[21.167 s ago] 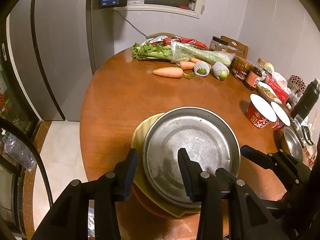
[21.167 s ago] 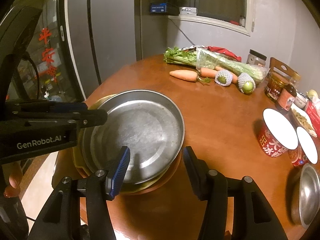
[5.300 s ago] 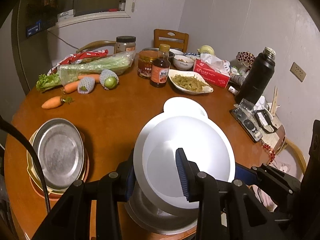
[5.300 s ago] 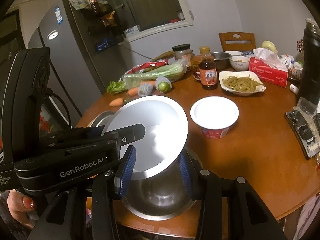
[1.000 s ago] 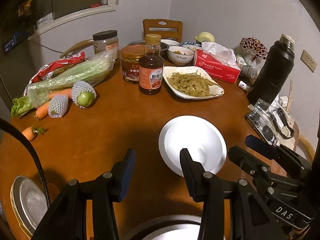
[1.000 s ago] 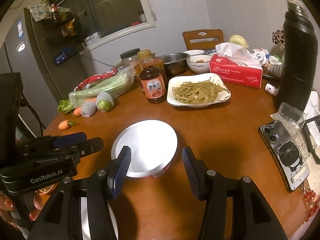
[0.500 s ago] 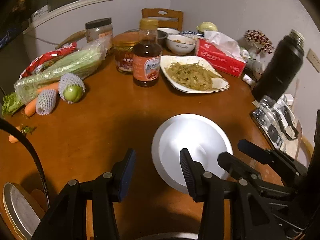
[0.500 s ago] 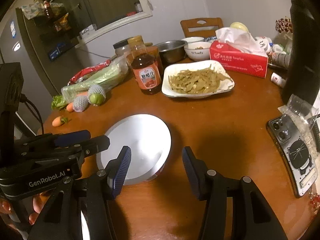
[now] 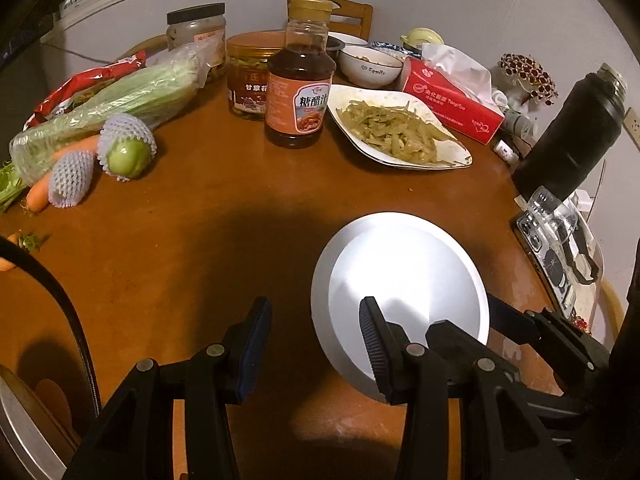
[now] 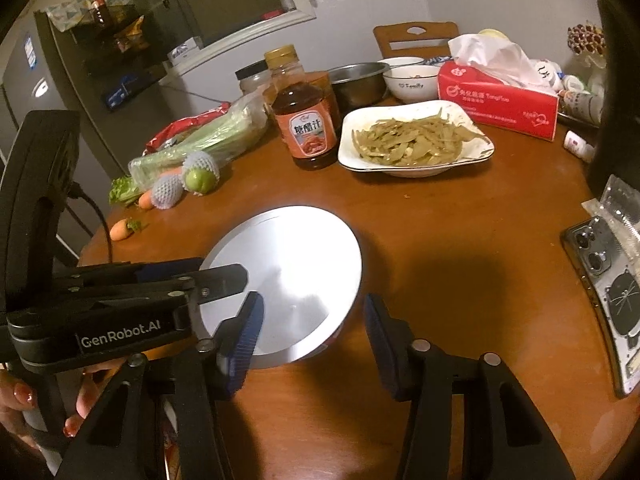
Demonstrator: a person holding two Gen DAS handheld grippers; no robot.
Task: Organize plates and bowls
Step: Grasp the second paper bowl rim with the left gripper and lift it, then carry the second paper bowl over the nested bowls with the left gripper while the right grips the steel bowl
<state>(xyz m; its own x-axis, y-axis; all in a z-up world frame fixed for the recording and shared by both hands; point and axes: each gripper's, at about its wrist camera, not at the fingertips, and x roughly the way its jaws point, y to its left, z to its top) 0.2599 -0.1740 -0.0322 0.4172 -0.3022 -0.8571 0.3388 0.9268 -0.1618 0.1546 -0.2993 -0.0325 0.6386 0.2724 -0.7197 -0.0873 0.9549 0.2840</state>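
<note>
Wooden round table point(image 10: 460, 240) is carrying a white-lidded cup point(image 10: 288, 272) near its front edge. Both grippers are flanking it, seemingly lining up a lift: left gripper point(image 9: 314, 344) apart and empty, right gripper point(image 10: 310, 336), jaws just narrowing, not yet pressing. Behind, a white dish point(image 10: 416, 148) is holding shredded vegetables.

The round wooden tabletop point(image 9: 208, 208) carries a white-lidded cup point(image 9: 400, 280) near its front edge. Behind stand a sauce bottle point(image 9: 300, 80), a plate of vegetables point(image 9: 396, 132) and a tissue box point(image 9: 452, 100).
</note>
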